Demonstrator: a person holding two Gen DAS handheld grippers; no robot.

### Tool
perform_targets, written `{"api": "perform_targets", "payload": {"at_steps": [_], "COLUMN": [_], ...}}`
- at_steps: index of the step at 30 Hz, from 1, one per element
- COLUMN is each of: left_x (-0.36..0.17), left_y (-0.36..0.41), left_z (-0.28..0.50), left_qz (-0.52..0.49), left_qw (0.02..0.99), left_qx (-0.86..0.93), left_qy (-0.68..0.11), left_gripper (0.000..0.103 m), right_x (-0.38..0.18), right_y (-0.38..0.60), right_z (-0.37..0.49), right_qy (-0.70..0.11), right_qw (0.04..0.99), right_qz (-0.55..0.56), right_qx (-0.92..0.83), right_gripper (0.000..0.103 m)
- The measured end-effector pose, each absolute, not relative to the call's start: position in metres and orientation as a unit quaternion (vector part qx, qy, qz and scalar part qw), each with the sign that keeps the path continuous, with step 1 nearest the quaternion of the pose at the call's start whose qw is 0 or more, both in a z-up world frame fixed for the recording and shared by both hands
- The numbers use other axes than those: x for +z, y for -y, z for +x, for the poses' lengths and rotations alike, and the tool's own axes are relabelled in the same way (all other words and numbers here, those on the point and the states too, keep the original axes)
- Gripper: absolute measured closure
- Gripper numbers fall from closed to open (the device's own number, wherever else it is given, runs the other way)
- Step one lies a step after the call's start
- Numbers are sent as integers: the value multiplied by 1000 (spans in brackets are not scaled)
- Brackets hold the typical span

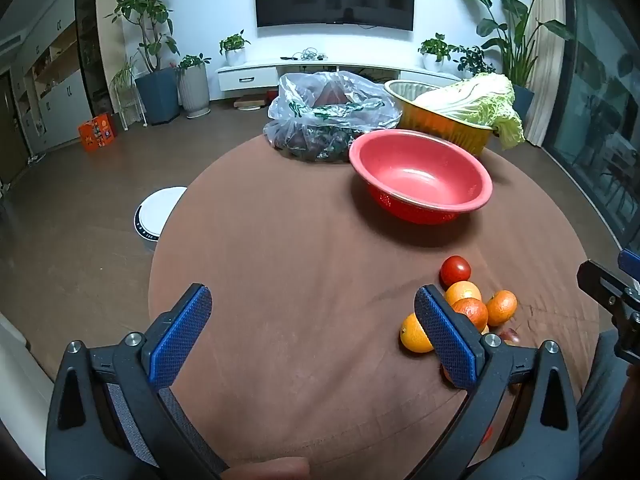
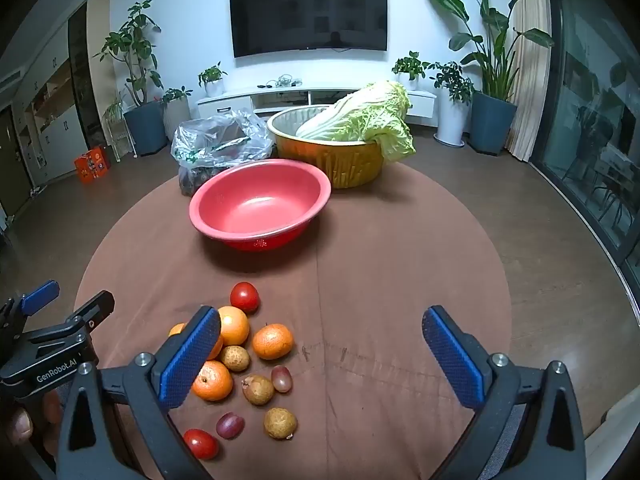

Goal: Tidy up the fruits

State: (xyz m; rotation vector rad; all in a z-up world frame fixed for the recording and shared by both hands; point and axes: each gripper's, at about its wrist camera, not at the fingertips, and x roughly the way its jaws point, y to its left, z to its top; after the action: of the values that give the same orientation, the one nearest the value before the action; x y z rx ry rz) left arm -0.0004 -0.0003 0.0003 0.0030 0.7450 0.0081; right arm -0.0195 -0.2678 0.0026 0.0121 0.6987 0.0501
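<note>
A pile of small fruit lies on the brown round table [image 2: 400, 280] near its front: several oranges [image 2: 273, 341], a red tomato [image 2: 244, 297], a second tomato [image 2: 201, 443], brown longans [image 2: 280, 423] and purple grapes [image 2: 281, 378]. The oranges [image 1: 501, 307] and a tomato [image 1: 455, 270] also show in the left wrist view. An empty red bowl [image 2: 260, 204] [image 1: 420, 174] stands behind the pile. My left gripper [image 1: 314, 308] is open and empty, left of the fruit. My right gripper [image 2: 322, 332] is open and empty, just above the pile's right side.
A yellow basin [image 2: 344, 160] holding a napa cabbage [image 2: 368, 120] stands at the table's back. A clear plastic bag [image 2: 220, 144] with dark contents lies left of it. A white round robot vacuum [image 1: 158, 212] sits on the floor at the left.
</note>
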Motion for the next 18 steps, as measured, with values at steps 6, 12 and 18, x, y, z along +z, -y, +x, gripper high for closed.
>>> {"api": "perform_targets", "payload": {"at_steps": [6,12,18], "left_x": [-5,-5,-9], "left_y": [-7,-8,-1], "left_z": [-4,-2,0], "left_qz": [-3,1,2], "left_qw": [932,931,930], "left_qx": [2,2,3], "left_qy": [-363,-366,-369], "left_gripper": [0,0,0], "right_x": [-5,-8,-10], "right_y": [270,268,262], "right_z": [-21,-27,-16], "right_qy": [-344,-349,-356], "right_qw": [939,937,934], "right_qz": [5,4,2], "right_qx": [26,25,26], "right_gripper": [0,0,0]}}
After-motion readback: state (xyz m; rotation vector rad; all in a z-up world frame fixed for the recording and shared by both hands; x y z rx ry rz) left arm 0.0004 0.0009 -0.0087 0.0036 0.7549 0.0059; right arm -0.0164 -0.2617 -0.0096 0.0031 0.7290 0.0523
